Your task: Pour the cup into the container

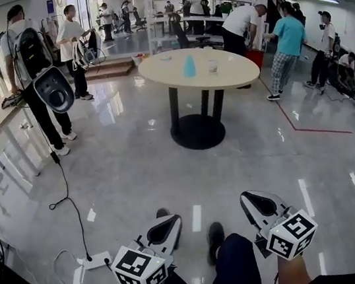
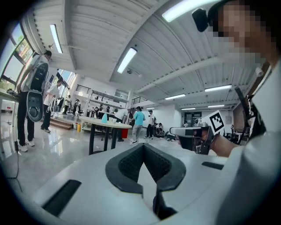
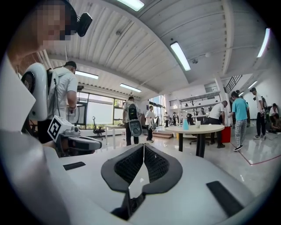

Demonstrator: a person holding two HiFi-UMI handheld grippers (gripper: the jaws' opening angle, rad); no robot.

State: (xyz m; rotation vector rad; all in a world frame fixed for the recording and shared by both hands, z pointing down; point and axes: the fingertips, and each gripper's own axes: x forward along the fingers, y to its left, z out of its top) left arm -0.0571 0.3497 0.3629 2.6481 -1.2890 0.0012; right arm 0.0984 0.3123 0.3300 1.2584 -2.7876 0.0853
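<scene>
Jaws closed, empty, on left gripper (image 1: 172, 221) and right gripper (image 1: 251, 199) — cup (image 1: 212, 66) and container (image 1: 189, 66) upright on table (image 1: 233, 74).

I'm holding both grippers low, level and side by side, left gripper (image 1: 166, 225) at 7 o'clock and right gripper (image 1: 259, 204) at 5 o'clock in the head view, both pointing toward 12, each with its jaws closed together and empty.
</scene>
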